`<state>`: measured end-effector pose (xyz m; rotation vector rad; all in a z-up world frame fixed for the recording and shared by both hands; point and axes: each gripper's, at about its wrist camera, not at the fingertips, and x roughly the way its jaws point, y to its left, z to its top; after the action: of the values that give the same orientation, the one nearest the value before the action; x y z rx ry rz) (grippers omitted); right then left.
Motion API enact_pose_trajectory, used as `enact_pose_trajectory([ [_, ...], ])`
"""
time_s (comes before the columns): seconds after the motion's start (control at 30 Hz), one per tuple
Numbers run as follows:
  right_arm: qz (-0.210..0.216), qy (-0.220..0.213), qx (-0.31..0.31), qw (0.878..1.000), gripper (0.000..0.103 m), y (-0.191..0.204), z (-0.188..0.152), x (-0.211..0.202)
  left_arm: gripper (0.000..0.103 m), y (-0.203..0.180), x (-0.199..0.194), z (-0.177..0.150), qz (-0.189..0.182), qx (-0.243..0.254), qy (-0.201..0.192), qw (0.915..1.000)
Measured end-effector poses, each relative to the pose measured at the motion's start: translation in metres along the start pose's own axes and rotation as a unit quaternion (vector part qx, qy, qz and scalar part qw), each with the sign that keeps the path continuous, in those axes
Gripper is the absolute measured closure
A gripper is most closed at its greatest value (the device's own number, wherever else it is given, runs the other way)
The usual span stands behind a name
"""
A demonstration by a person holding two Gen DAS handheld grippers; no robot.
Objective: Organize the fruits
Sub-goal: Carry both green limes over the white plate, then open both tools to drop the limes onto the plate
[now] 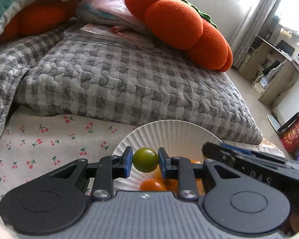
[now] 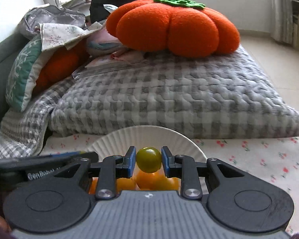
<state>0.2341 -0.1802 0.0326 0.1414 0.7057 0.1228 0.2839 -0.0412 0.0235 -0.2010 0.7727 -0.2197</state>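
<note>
Green tomatoes are held one in each gripper: the left tomato is clamped between the blue pads of the left gripper, and the right tomato is pinched the same way by the right gripper, both sets of jaws being nearly closed on the round fruit. Both tomatoes are carried above the plate, a white ribbed dish that is set on a cherry-print sheet. Orange tomatoes are seen lying in the plate below the held ones, piled together under the right gripper. In the left view, the right gripper's body is seen just right of the plate; in the right view, the left gripper's body is seen just left of it. Behind the plate a grey checked quilt is folded thickly, and at its far end, well apart from the plate, an orange pumpkin cushion is rested.
</note>
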Motion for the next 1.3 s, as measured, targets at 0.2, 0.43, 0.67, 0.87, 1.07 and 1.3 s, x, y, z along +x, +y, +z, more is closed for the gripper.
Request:
enact_pose_trajectory([
  [0.2, 0.000, 0.005, -0.007, 1.000, 0.078, 0.005, -0.006, 0.019, 0.083, 0.002, 0.016, -0.006, 0.000, 0.005, 0.011, 0.9999],
  [0.43, 0.021, 0.015, 0.020, 0.999, 0.077, -0.003, -0.009, 0.020, 0.082, 0.006, 0.013, -0.005, -0.014, -0.005, 0.018, 0.9997],
  [0.67, 0.034, 0.010, 0.042, 0.998, 0.067, -0.007, -0.009, 0.002, 0.068, 0.013, 0.000, 0.001, -0.027, -0.024, 0.019, 0.9992],
  [0.87, 0.025, 0.015, 0.044, 0.999, 0.061, -0.007, -0.005, -0.011, 0.063, 0.012, -0.013, 0.004, -0.025, -0.024, 0.021, 0.9992],
  [1.07, 0.009, 0.024, 0.008, 1.000, 0.052, 0.006, -0.009, -0.024, 0.054, 0.001, -0.033, 0.001, -0.003, 0.013, 0.024, 0.9996],
  [1.3, -0.019, 0.027, -0.047, 0.998, 0.045, 0.021, -0.014, -0.052, 0.041, -0.008, -0.062, -0.007, 0.042, 0.056, 0.019, 0.9974],
])
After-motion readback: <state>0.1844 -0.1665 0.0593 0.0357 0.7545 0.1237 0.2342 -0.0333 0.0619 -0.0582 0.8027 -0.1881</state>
